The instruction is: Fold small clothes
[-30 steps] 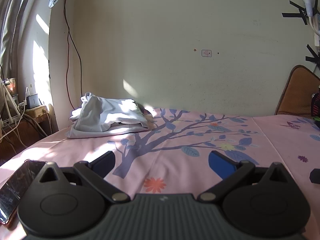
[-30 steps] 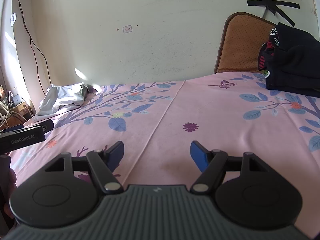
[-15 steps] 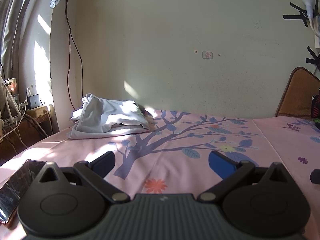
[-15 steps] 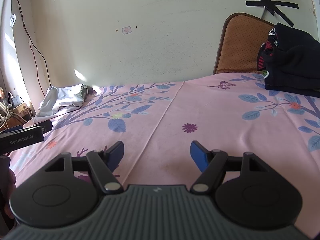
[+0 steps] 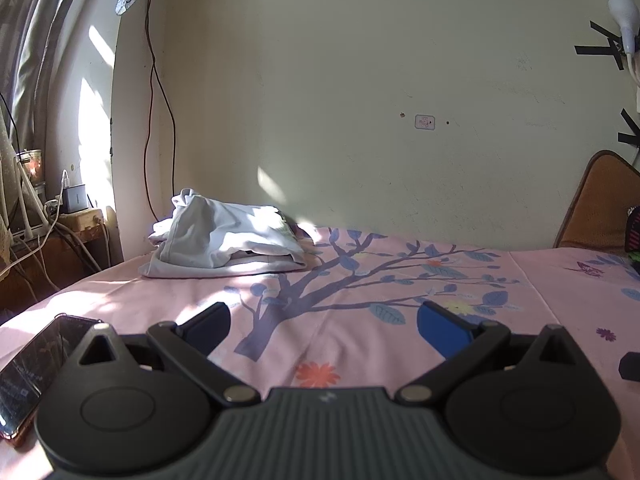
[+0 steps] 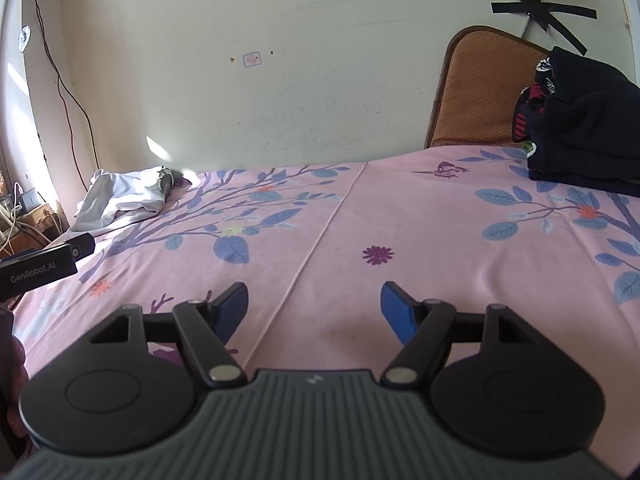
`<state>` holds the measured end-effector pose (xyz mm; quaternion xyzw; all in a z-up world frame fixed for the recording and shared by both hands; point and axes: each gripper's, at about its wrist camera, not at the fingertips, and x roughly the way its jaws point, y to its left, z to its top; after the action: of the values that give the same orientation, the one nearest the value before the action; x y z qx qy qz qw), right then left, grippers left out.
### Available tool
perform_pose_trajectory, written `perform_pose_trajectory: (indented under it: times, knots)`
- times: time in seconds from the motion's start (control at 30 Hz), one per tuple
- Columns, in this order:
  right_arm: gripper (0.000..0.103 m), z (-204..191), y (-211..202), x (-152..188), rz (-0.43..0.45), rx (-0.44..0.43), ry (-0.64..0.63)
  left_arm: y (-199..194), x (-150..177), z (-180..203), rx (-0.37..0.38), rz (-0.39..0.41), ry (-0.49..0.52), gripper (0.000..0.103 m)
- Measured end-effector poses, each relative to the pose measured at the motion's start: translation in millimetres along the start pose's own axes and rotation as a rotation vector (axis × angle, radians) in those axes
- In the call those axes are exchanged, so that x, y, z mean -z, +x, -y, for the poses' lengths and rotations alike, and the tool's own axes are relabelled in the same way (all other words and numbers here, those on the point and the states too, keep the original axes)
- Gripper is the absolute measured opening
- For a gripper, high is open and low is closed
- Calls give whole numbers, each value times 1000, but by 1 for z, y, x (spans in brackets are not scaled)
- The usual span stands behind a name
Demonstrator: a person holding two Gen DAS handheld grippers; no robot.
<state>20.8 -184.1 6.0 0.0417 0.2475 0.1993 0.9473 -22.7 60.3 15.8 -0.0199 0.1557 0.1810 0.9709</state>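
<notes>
Both the left gripper (image 5: 322,322) and right gripper (image 6: 314,304) are hovering wide open and empty over the floral bedsheet (image 6: 400,216); "GenRobot.AI" is showing on the left one.

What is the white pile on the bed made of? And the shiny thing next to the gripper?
The white pile looks like soft cotton-type cloth: matte, folded and creased. The shiny thing is a phone, apparently glass-fronted, since its dark screen reflects light; its reddish edge could be plastic or rubber.
</notes>
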Motion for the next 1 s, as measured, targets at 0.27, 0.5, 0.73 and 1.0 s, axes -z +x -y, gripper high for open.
perform_pose_trajectory:
  times: [0.27, 0.5, 0.73, 1.0]
  knots:
    - [75, 0, 0, 0, -1, 1, 0, -2, 0, -2, -10, 10, -13, 103]
    - [75, 0, 0, 0, 2, -4, 2, -2, 0, -2, -12, 6, -12, 103]
    - [75, 1, 0, 0, 3, -10, 4, -1, -1, -2, -12, 5, -11, 103]
    - [75, 0, 0, 0, 2, -10, 4, -1, 0, -2, -13, 3, -13, 103]
